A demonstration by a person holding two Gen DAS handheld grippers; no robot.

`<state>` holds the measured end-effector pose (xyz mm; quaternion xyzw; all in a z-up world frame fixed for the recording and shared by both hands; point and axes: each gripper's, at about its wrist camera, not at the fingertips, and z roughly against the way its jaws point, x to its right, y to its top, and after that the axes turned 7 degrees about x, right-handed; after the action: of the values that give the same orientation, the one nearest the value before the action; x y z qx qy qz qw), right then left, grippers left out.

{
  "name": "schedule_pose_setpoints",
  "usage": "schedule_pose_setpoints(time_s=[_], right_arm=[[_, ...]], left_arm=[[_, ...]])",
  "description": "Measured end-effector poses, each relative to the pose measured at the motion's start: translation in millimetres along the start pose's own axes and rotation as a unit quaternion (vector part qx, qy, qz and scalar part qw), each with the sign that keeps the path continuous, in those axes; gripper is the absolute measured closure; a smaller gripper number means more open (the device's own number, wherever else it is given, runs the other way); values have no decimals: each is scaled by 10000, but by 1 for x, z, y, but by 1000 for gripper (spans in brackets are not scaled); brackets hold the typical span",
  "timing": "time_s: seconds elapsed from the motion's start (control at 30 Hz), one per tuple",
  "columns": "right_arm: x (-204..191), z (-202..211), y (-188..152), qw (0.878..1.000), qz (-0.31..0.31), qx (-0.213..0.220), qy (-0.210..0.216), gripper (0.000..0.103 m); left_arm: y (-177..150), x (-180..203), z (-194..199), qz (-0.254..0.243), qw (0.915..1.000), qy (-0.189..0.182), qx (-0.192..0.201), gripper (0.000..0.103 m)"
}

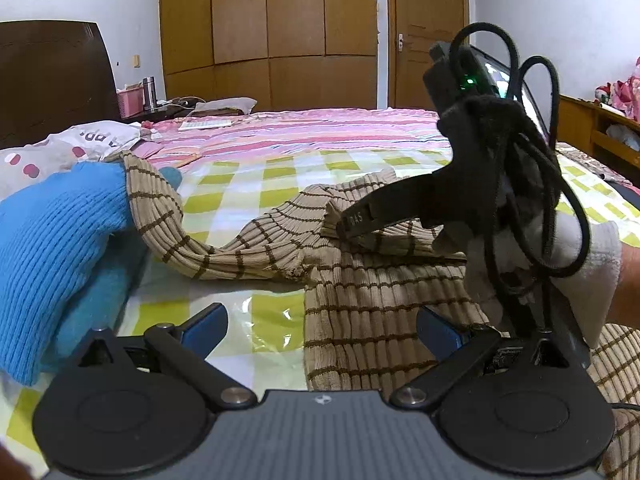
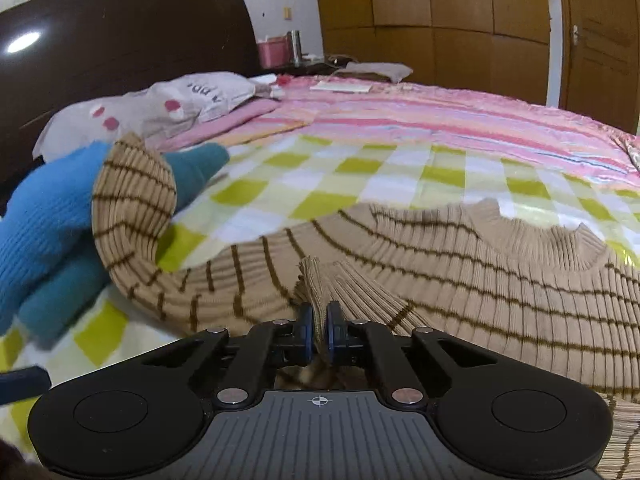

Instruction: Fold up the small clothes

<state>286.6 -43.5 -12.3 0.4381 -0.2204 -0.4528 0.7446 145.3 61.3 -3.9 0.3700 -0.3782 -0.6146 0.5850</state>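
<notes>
- At the far left I see a blue knitted garment (image 1: 52,240) bunched on the green-and-white checked bed cover (image 1: 240,196); from here it looks unfolded, so I judge it is work left to do.
- One long sleeve of the tan ribbed sweater with thin brown stripes (image 2: 500,300) drapes up over that blue knit, while the sweater's body lies spread on the checked cover with its collar on the far side.
- I judge the fold is barely begun: the body is flat and the draped sleeve is not yet brought in.
- My left gripper (image 1: 320,326) stands wide apart just over the cover and the sweater's edge, holding nothing.
- My right gripper (image 2: 319,330) is pinched tight on a raised pleat of the tan sweater near its middle.
</notes>
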Motion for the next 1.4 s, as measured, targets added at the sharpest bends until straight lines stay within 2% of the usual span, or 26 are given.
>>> schedule_pose_setpoints(time_s=[0.1,0.13,0.23,0.37,0.47,0.57,0.67,0.73,0.83,0.93,1.0,1.1,1.17,1.3,1.37,1.4], right_arm=[[-1,-6,-3,9999,40,-94,100,94],[-2,-6,-5,9996,66,-215,181,90],[4,7,-5,9996,44,-194,224,87],[42,50,4,9996,-169,103,200,84],[87,80,11,9997,-23,155,-194,81],[132,95,14,9967,321,-74,-738,78],[168,102,13,9935,492,-371,-956,75],[183,103,12,9917,671,-518,-967,73],[191,97,11,9893,985,-828,-693,70],[186,86,7,9787,1623,-1203,-375,68],[176,78,4,9663,2076,-1523,-75,67],[159,69,-5,9400,2858,-1859,140,66],[154,63,-6,9286,3118,-1996,259,66],[151,55,-4,9164,3275,-2266,402,66],[148,52,-8,9158,3273,-2305,330,67],[146,51,-9,9164,3263,-2302,294,71]], left_arm=[[-2,2,-1,-47,10000,11,-22,0],[-2,2,-1,-73,10000,17,-17,0],[-3,4,-2,-131,9999,15,0,0],[-3,7,-3,-219,9997,42,29,0],[3,11,-8,-301,9995,66,88,0],[15,16,-15,-328,9992,28,212,0],[30,25,-30,-442,9983,-61,363,0],[38,30,-46,-490,9980,-76,391,0],[45,38,-71,-519,9980,-118,327,0],[46,44,-90,-669,9975,-70,239,0],[43,47,-98,-784,9968,-45,164,0],[36,52,-104,-930,9956,-56,52,0],[33,55,-108,-1023,9947,-61,22,0],[34,58,-110,-1109,9938,-81,61,0],[35,59,-112,-1162,9932,-58,74,0],[36,59,-113,-1183,9929,-45,75,0]])
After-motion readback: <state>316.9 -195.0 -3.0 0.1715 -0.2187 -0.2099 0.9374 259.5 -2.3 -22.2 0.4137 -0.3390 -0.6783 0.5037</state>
